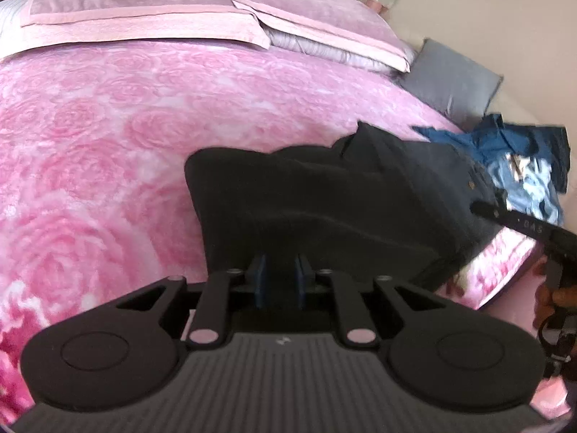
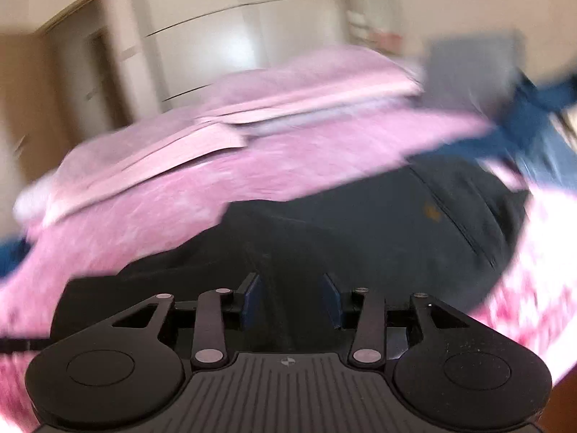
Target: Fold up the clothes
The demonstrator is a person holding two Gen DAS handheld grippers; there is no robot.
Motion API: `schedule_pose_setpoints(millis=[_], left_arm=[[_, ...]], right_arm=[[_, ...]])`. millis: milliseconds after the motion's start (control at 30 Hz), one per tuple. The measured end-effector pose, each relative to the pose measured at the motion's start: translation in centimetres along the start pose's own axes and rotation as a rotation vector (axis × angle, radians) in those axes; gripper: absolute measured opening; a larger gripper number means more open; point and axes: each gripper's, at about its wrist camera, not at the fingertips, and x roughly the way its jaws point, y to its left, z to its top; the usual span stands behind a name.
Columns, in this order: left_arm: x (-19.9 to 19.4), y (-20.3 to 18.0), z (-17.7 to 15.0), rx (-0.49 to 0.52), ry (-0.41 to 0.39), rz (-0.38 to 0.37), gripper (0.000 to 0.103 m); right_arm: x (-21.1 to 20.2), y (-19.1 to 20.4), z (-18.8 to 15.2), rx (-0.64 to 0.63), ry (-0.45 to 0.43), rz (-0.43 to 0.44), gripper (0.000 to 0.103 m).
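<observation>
A dark, partly folded garment [image 1: 324, 195] lies on the pink rose-patterned blanket [image 1: 108, 126] near the bed's right edge. My left gripper [image 1: 280, 278] sits at the garment's near edge with its blue pads drawn close together and dark cloth between them. From the right, the right gripper [image 1: 481, 209] reaches to the garment's right side. In the blurred right wrist view, that gripper [image 2: 292, 296] is over the dark garment [image 2: 378, 223] with its pads [image 2: 252, 296] well apart, so it stands open.
A heap of blue clothes [image 1: 523, 158] lies at the bed's right edge, beyond the garment. A grey cushion [image 1: 450, 75] and pink pillows [image 1: 144, 11] are at the head. A hand [image 1: 551, 299] holds the right gripper. A white wardrobe [image 2: 234, 36] stands behind the bed.
</observation>
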Motion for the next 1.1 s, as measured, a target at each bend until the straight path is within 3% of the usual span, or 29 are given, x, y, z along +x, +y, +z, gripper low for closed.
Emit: schedule_pose_setpoints(millis=[100, 167, 233, 333, 400, 500, 600, 700, 767, 833, 1000, 1100], left_arm=[[0.8, 0.2, -1.3, -0.028, 0.004, 0.025, 0.014], [0.9, 0.6, -1.2, -0.052, 0.008, 0.029, 0.013], [0.7, 0.8, -0.8, -0.049, 0.013, 0.041, 0.011], [-0.1, 0.8, 0.9, -0.018, -0.034, 0.052, 0.011], [0.1, 1.4, 2.4, -0.036, -0.080, 0.047, 0.011], [1.6, 2.3, 4.8, -0.047, -0.130, 0.058, 0.011], [4.7, 3.6, 5.9, -0.032, -0.099, 0.109, 0.008], [7.4, 4.4, 5.3, -0.016, -0.058, 0.142, 0.004], [7.1, 4.1, 4.7, -0.024, -0.068, 0.143, 0.004], [6.2, 3.4, 3.7, -0.030, -0.059, 0.145, 0.004], [4.0, 1.5, 1.4, -0.044, -0.035, 0.149, 0.004], [2.6, 0.4, 0.0, -0.052, -0.021, 0.152, 0.007]], right_arm=[[1.6, 1.9, -2.1, -0.132, 0.074, 0.039, 0.039], [3.6, 2.2, -4.5, -0.190, 0.139, 0.012, 0.038], [3.5, 2.3, -4.2, -0.216, 0.136, 0.015, 0.039], [3.0, 1.4, -1.7, -0.153, 0.138, 0.057, 0.039], [3.0, 1.2, -0.2, -0.149, 0.094, 0.061, 0.039], [6.0, 0.8, 1.5, -0.125, 0.091, 0.076, 0.036], [8.7, 0.5, 2.3, -0.132, 0.115, 0.075, 0.021], [12.1, 0.0, 1.4, -0.151, 0.213, 0.055, 0.020], [12.3, -0.7, 0.9, -0.129, 0.196, 0.072, 0.020], [11.7, -1.2, 1.5, -0.103, 0.198, 0.072, 0.020], [5.2, -0.9, 1.7, -0.103, 0.100, 0.104, 0.020], [3.1, -0.1, -0.4, -0.102, 0.157, 0.142, 0.020]])
